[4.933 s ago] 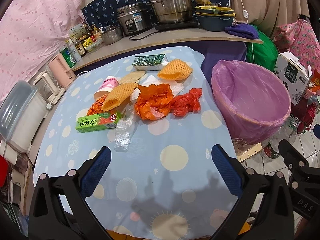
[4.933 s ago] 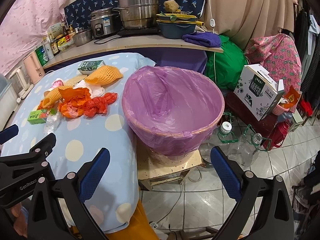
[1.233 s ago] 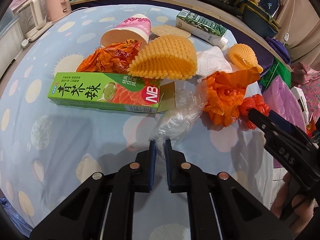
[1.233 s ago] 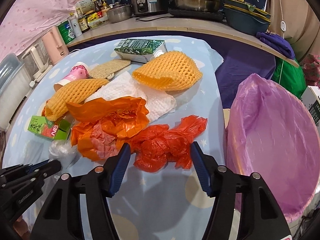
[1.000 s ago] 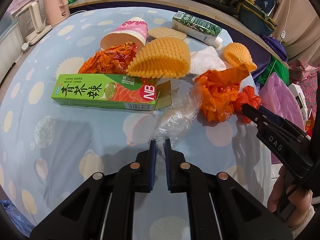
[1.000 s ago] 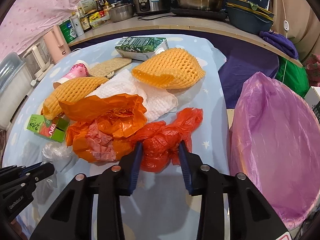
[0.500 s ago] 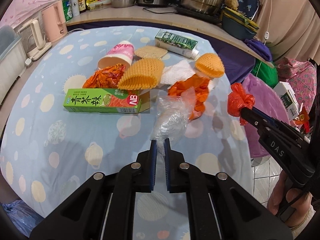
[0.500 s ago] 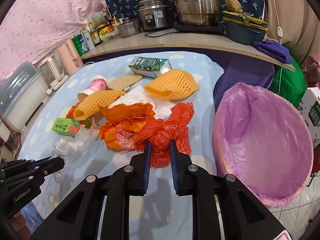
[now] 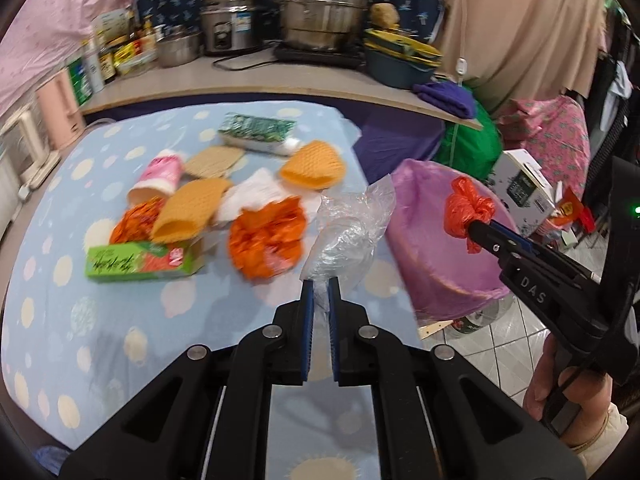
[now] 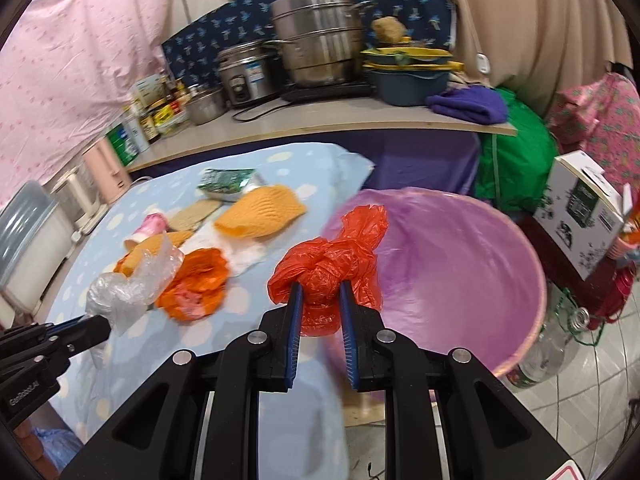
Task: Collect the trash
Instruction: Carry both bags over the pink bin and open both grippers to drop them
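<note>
Right wrist view: bin [image 10: 500, 264], lined with a purple bag, stands just beside the table's [image 10: 256, 420] right edge; no trash is seen inside it. Right gripper [image 10: 320, 296], its jaws lately closing, is clamped on a red bag [image 10: 332, 260] held in the air at the bin's near rim. Left gripper [image 9: 319, 286] is clenched on a clear bag [image 9: 348, 232], lifted over the table's right side. Orange bag [image 9: 266, 240], green box [image 9: 140, 260], foam nets [image 9: 192, 208], cup [image 9: 158, 178] and carton [image 9: 256, 132] lie clustered mid-table; the near cloth is bare.
</note>
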Action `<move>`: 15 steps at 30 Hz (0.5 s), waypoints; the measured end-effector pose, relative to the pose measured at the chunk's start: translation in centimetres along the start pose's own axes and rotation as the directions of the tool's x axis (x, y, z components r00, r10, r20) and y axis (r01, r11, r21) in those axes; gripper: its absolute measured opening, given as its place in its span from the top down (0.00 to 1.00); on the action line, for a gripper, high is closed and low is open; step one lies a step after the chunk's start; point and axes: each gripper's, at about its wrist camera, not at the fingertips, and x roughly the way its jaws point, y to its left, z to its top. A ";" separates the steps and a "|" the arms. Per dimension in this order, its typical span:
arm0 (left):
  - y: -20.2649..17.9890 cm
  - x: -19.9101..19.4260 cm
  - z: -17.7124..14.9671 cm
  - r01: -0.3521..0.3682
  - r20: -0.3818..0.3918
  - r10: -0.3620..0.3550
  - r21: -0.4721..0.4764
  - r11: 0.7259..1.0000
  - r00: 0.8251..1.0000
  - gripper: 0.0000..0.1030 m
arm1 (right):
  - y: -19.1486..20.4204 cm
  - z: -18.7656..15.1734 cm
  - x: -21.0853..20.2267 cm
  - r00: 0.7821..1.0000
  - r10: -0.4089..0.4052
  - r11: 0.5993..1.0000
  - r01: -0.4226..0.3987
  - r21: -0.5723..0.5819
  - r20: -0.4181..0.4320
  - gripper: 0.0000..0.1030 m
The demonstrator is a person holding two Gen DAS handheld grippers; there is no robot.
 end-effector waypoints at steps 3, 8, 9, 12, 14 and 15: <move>-2.3 1.0 1.0 0.043 0.005 -0.043 0.033 0.999 0.999 0.93 | -2.4 -0.1 -0.1 0.999 -0.045 0.998 0.045 0.035 -0.001 0.83; -6.1 3.2 2.8 0.094 0.009 -0.095 0.083 0.992 0.995 0.93 | -5.3 -0.4 0.2 0.995 -0.097 0.993 0.097 0.071 -0.007 0.82; -6.9 3.8 3.1 0.108 0.002 -0.109 0.098 0.989 0.994 0.93 | -5.7 -0.5 0.2 0.995 -0.100 0.992 0.101 0.080 -0.009 0.82; -8.7 5.3 3.6 0.117 -0.012 -0.117 0.126 0.985 0.993 0.93 | -6.9 -0.5 0.3 0.994 -0.113 0.988 0.113 0.105 -0.010 0.82; -9.8 6.2 3.9 0.120 -0.021 -0.118 0.139 0.983 0.993 0.93 | -7.5 -0.6 0.3 0.993 -0.122 0.986 0.122 0.110 -0.006 0.82; -10.3 6.7 4.0 0.127 -0.028 -0.124 0.148 0.981 0.992 0.93 | -7.8 -0.6 0.4 0.992 -0.127 0.986 0.127 0.111 -0.007 0.82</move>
